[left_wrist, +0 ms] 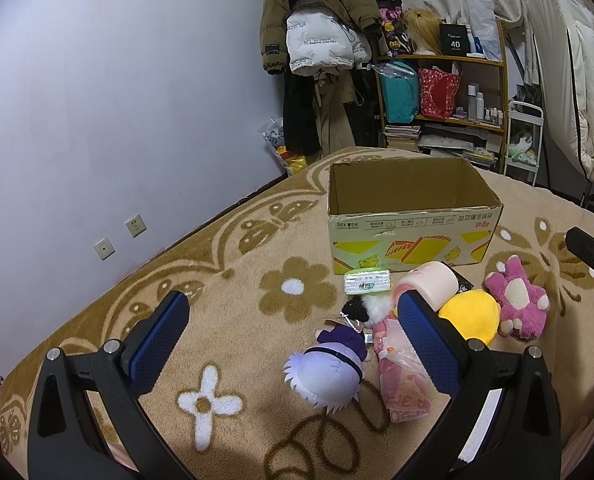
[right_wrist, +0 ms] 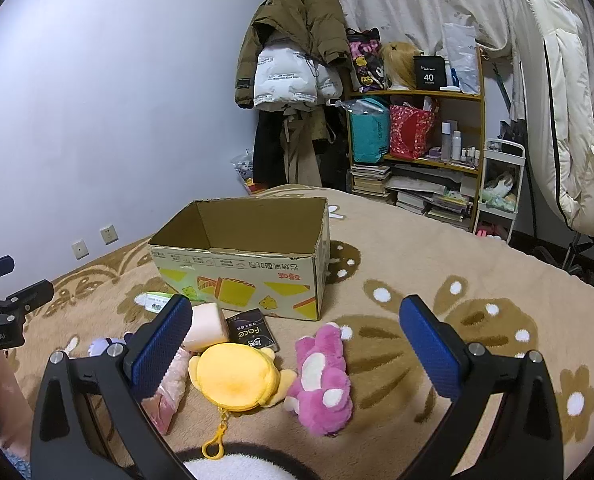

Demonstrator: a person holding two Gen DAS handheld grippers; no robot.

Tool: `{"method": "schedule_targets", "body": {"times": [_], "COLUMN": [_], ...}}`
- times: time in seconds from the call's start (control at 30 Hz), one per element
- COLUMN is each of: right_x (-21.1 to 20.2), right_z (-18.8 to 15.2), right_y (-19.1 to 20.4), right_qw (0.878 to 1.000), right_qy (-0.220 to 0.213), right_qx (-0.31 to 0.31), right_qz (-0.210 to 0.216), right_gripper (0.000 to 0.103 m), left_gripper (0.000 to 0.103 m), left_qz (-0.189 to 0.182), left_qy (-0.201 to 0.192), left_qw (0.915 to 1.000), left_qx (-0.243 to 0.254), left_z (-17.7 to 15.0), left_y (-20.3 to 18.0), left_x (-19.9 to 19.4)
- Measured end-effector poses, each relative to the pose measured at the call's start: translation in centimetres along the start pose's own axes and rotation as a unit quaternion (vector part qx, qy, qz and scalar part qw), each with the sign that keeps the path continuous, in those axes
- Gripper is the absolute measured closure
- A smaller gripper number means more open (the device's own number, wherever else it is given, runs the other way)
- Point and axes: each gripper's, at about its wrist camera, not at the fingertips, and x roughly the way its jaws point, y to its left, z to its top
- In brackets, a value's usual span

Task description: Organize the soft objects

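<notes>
Plush toys, a pink one (right_wrist: 324, 376), a yellow one (right_wrist: 233, 378) and a purple one (left_wrist: 329, 368), lie on the blanket (right_wrist: 437, 248) before the cardboard box (right_wrist: 241, 268); both grippers' fingers stand apart, holding nothing.

The blanket (left_wrist: 257, 420) was tan with brown and white flowers. The cardboard box (right_wrist: 241, 280) bore yellow and orange shapes. Plush toys were pink (right_wrist: 323, 376), yellow (right_wrist: 229, 376) and lavender (left_wrist: 329, 372).
</notes>
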Motion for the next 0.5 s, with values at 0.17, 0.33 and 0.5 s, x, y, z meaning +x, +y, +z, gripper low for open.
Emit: {"method": "schedule_targets", "body": {"times": [0.17, 0.33, 0.5], "right_x": [0.05, -0.07, -0.16], "right_z": [0.01, -0.06, 0.04], "right_y": [0.07, -0.12, -0.26], "right_qw": [1.0, 1.0, 1.0], "right_qy": [0.0, -0.001, -0.001], "right_qx": [0.0, 0.001, 0.001], "right_qz": [0.0, -0.001, -0.001], "right_gripper": [0.0, 0.0, 0.0], "left_gripper": [0.0, 0.0, 0.0], "left_qz": [0.001, 0.0, 0.002], "left_qy": [0.0, 0.001, 0.002], "left_qw": [1.0, 1.0, 1.0], "left_qx": [0.0, 0.0, 0.001], "left_z": [-0.07, -0.06, -0.12], "left_y": [-0.08, -0.07, -0.08], "left_x": [0.02, 0.03, 0.08]}}
